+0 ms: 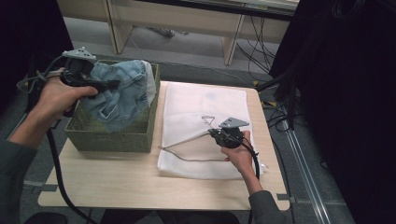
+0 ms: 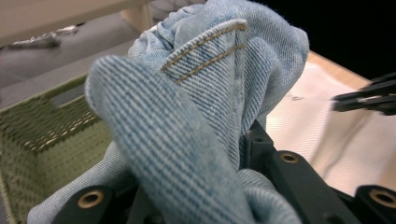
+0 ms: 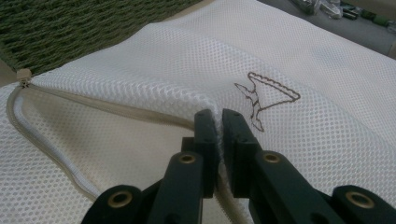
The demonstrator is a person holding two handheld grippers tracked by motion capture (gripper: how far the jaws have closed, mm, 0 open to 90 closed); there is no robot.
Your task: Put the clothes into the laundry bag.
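Denim garment, soft and limp, is held bunched in the left tool above the woven basket. Right tool is closed on the mesh laundry bag, pinching its zipper edge; a seam grip seems firmest.

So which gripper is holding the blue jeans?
The left gripper, up over the green basket, grips the jeans. The right gripper pinches the white mesh bag.

Overhead forward-down; two close jaw-level views

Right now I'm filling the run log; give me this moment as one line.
left gripper: shut on light-blue denim garment, above green woven basket | right gripper: shut on white mesh laundry bag, zipper open
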